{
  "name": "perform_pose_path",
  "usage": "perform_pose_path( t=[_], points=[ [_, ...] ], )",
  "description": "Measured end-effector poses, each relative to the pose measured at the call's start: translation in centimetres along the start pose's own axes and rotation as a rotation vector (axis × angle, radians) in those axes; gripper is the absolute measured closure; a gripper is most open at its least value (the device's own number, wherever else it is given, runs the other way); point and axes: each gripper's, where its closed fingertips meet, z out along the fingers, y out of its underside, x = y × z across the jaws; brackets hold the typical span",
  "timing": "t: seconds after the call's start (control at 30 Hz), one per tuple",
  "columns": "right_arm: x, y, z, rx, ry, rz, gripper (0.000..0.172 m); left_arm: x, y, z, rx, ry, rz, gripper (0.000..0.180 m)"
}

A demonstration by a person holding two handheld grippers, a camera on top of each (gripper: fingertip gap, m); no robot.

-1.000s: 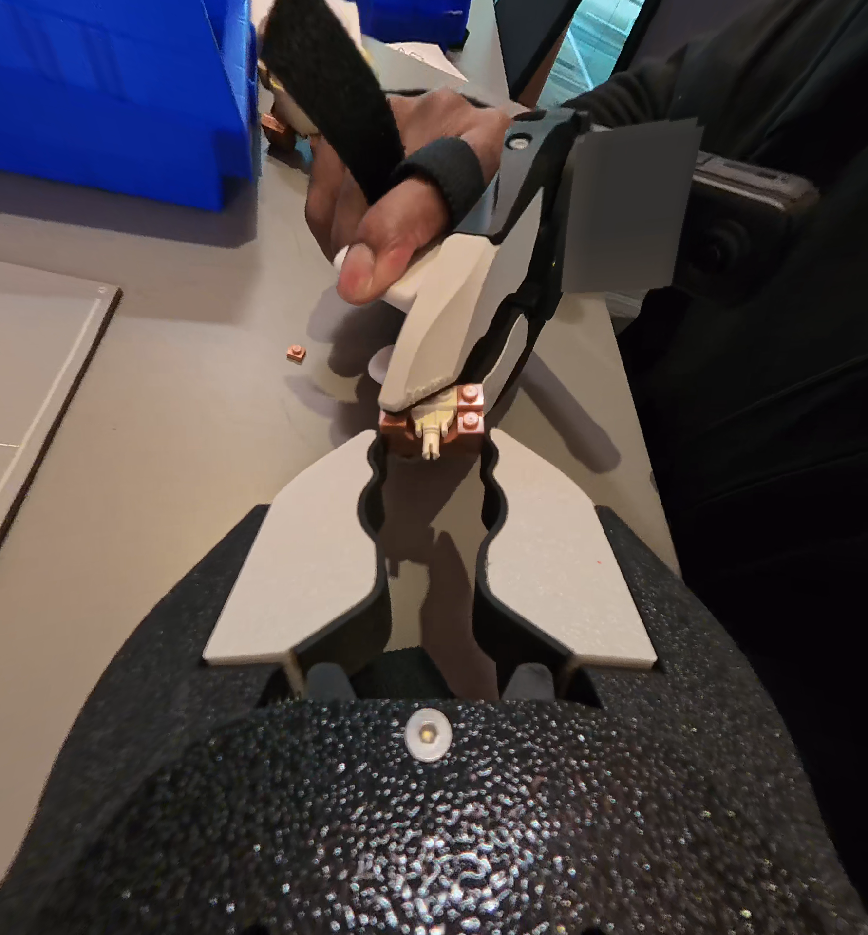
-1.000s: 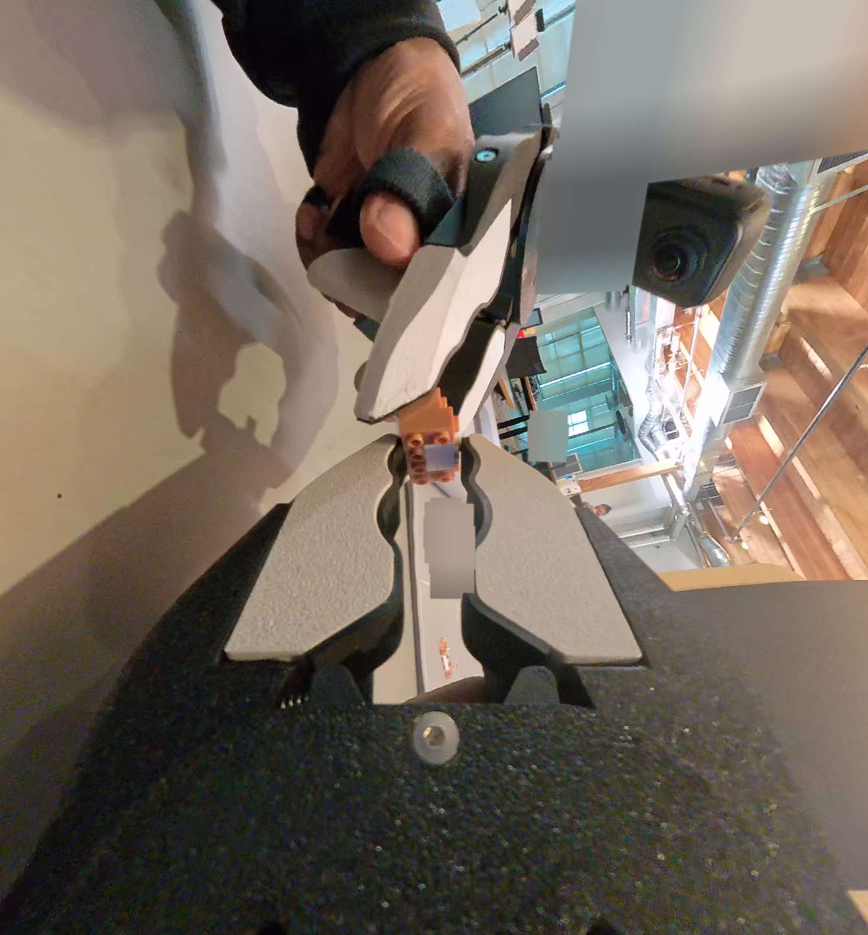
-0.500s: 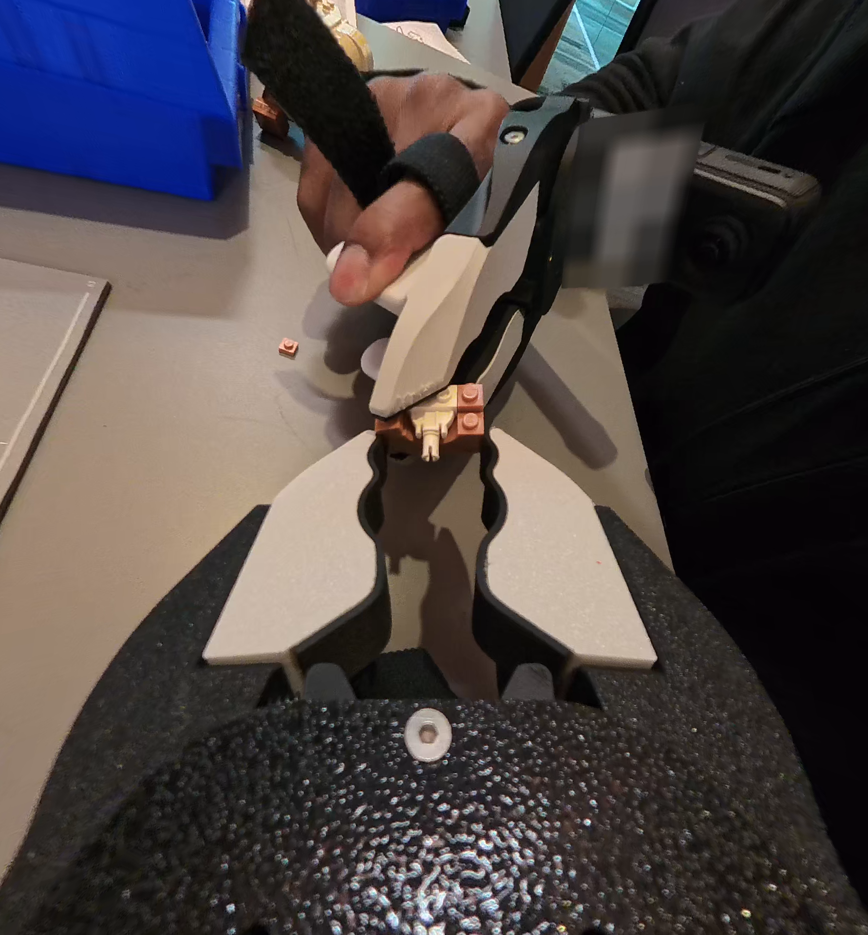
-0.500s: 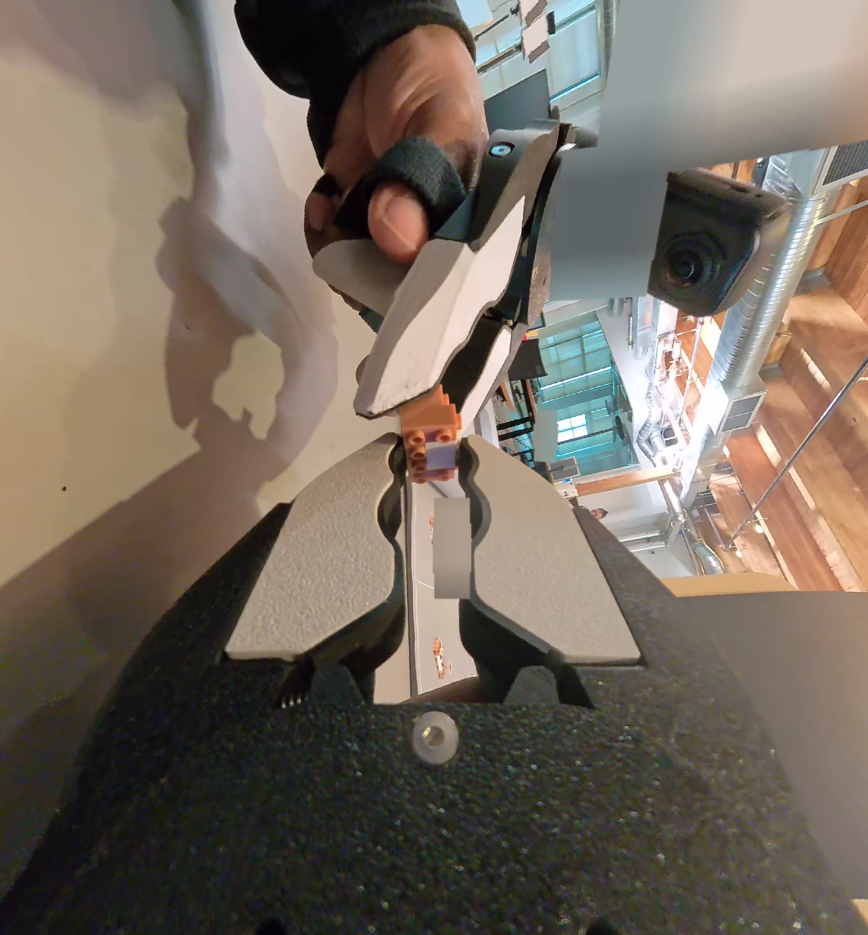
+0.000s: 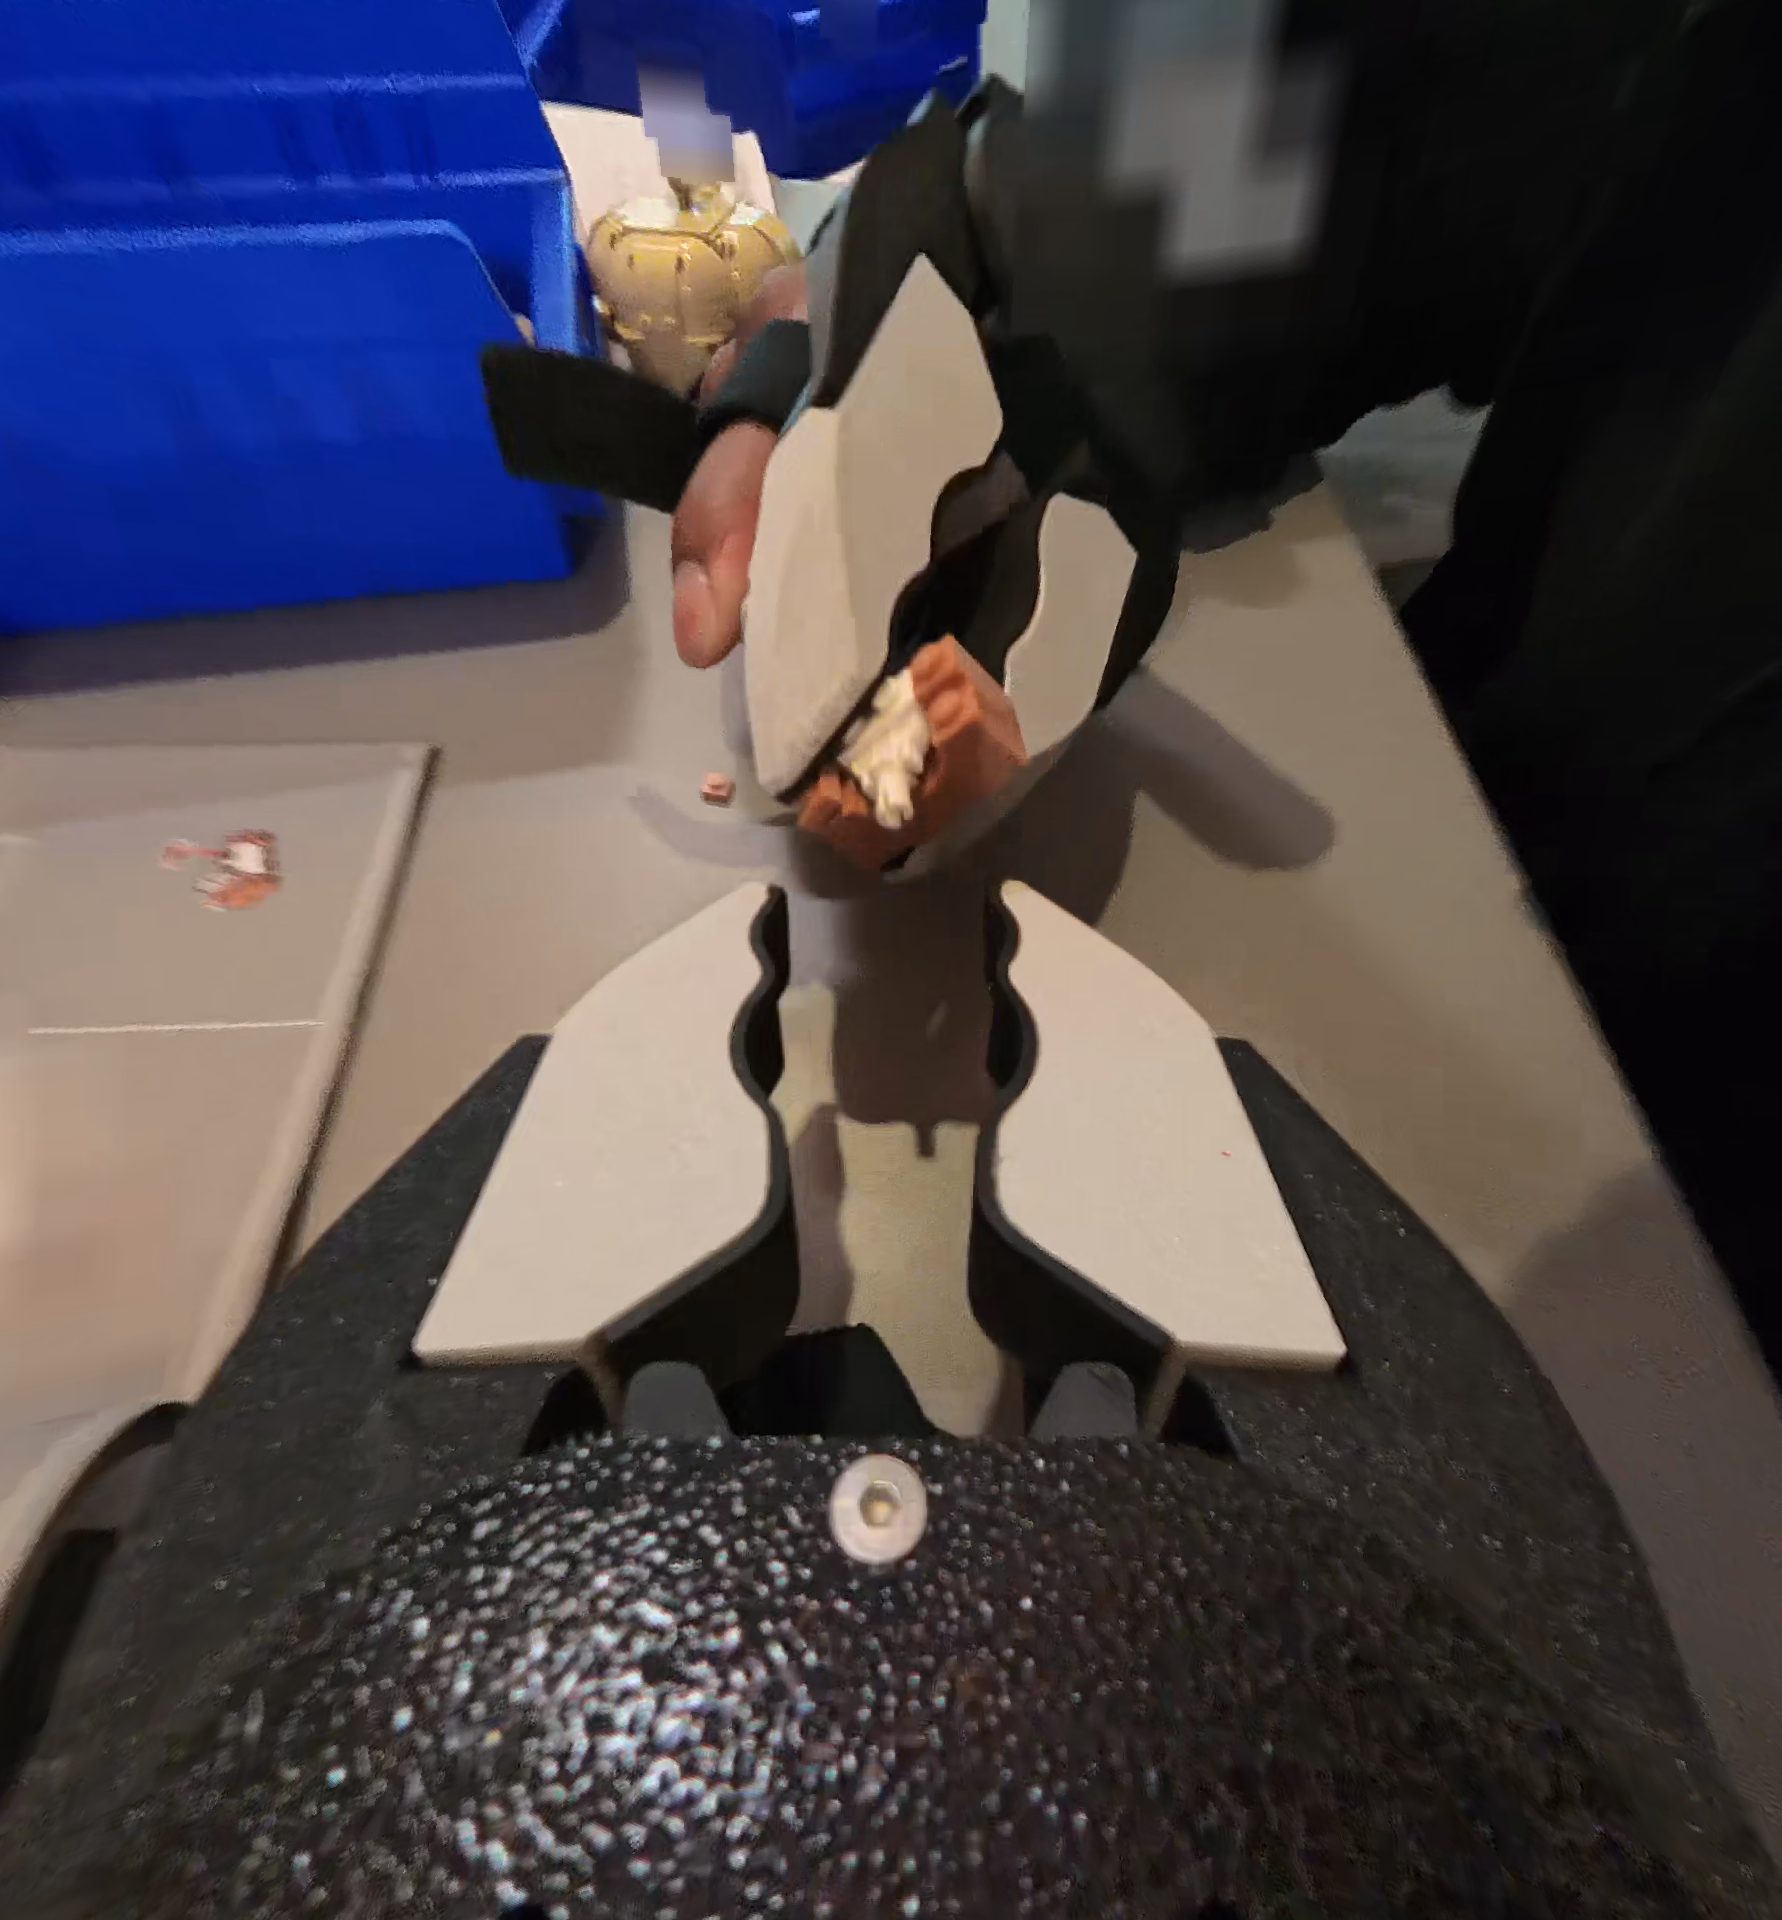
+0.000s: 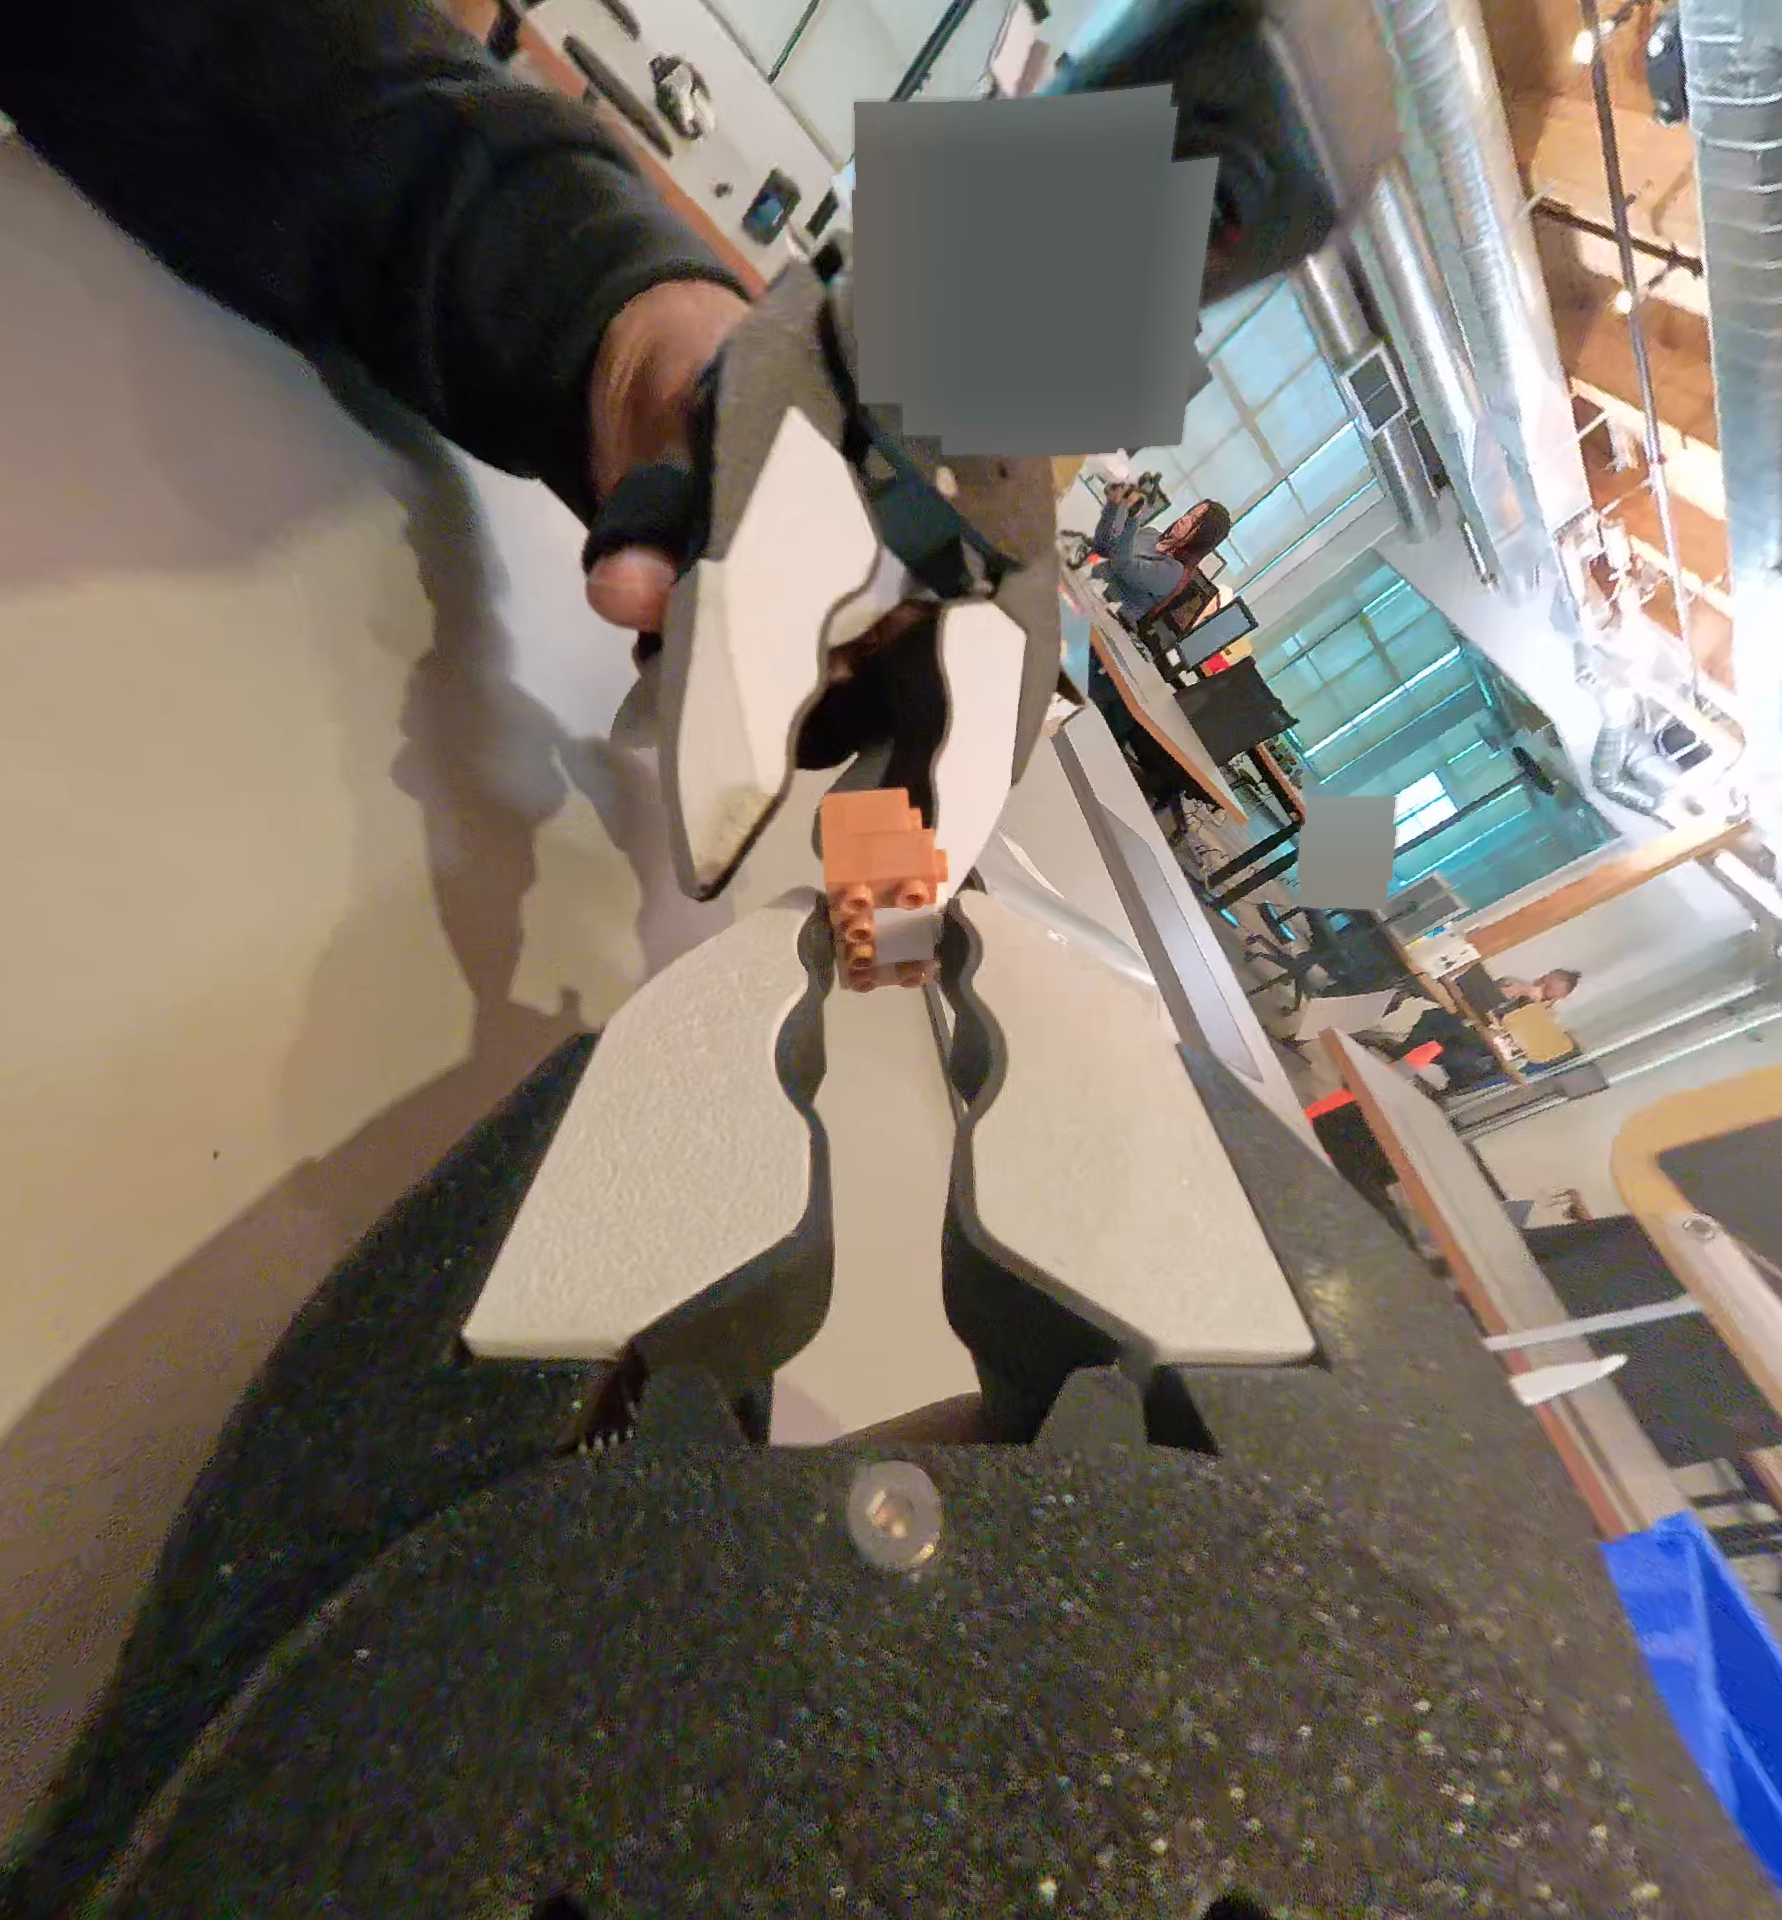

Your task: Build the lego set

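The brick cluster [image 5: 918, 769], brown with a cream piece, was seated between the tips of the left gripper [image 5: 887, 914] half a second ago. Now it sits just beyond those tips, tilted, and this blurred view shows no contact. The left jaws stand apart as wide as before, with only table [image 5: 1230, 987] showing between them. The right gripper [image 6: 887, 935] has both fingertips closed on the cluster's lower end, so it alone carries the cluster above the table.

Left of the cluster, 1 loose brick [image 5: 718, 790] lies near it on the table. Farther left is a grey board [image 5: 243, 1039] with its raised rim. Behind and left of the cluster stand blue bins [image 5: 243, 364] and a beige round model [image 5: 689, 281]. Right of the cluster the table edge is near, with the person's dark clothing [image 5: 1645, 727] beyond it. Below the cluster the table is bare, and the widest open room lies between the cluster and the board.
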Motion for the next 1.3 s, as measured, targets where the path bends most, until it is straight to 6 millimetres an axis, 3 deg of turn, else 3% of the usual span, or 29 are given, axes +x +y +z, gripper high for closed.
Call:
perform_pose_path(
  t=[0.2, 0.33, 0.73, 1.07, 1.3],
  points=[
    [0.3, 0.0, -0.2, 0.022, 0.000, 0.074, 0.152, -0.3, -1.6, -0.9, 0.103, -0.133, 0.306, 0.148],
    [0.1, 0.0, -0.2, 0.025, -0.012, 0.094, 0.152, -0.2, -1.7, -0.8, 0.129, -0.172, 0.401, 0.153],
    [0.0, 0.4, 0.0, 0.006, -0.016, 0.114, 0.152, -0.5, -1.9, -0.5, 0.184, -0.218, 0.408, 0.156],
    [-0.6, 0.6, 0.1, -0.009, -0.044, 0.102, 0.153, -0.3, -1.6, -0.4, 0.198, -0.140, 0.282, 0.162],
    [-0.6, 0.4, 0.0, -0.006, -0.048, 0.106, 0.153, -0.1, -1.8, -0.5, 0.205, -0.147, 0.303, 0.164]
  ],
)
